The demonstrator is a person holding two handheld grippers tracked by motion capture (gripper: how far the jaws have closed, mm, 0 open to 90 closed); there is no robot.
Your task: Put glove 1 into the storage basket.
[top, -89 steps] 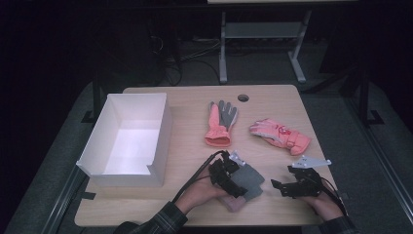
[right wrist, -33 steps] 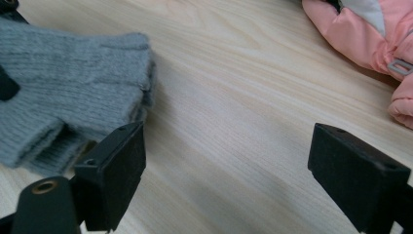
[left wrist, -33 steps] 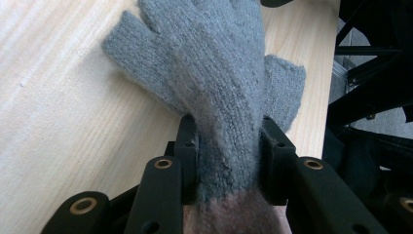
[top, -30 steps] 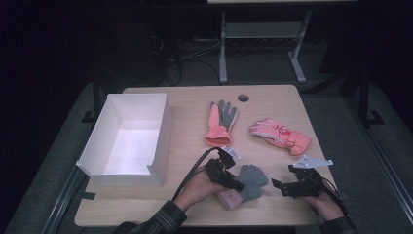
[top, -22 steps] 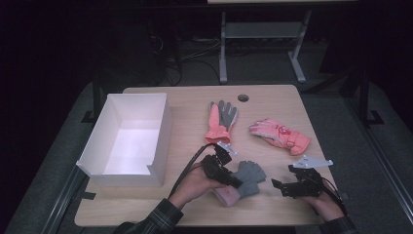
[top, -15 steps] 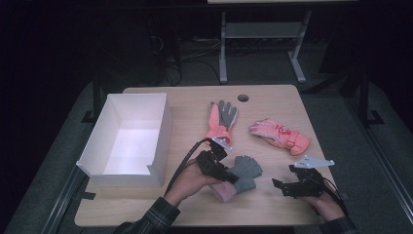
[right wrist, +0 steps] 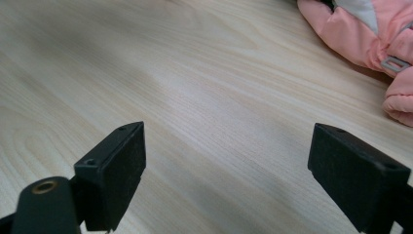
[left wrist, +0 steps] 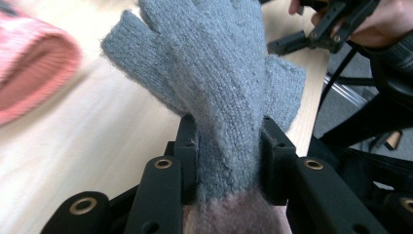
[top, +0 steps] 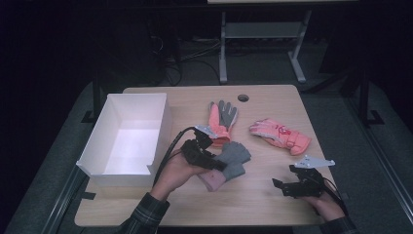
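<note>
Grey knit fingerless glove (left wrist: 214,78) with a pink cuff: fuzzy wool, short finger stubs, thumb stub off to one side. Left gripper (left wrist: 228,146) is clamped on it just above the cuff, jaws pinching the knit from both sides. In the high view the glove (top: 233,158) is near the table (top: 263,204) front-centre, long axis diagonal, finger end toward the far right, cuff toward the person. Right gripper (right wrist: 226,161) jaws wide apart, holding nothing, over bare wood near a pink ski glove (right wrist: 365,34).
</note>
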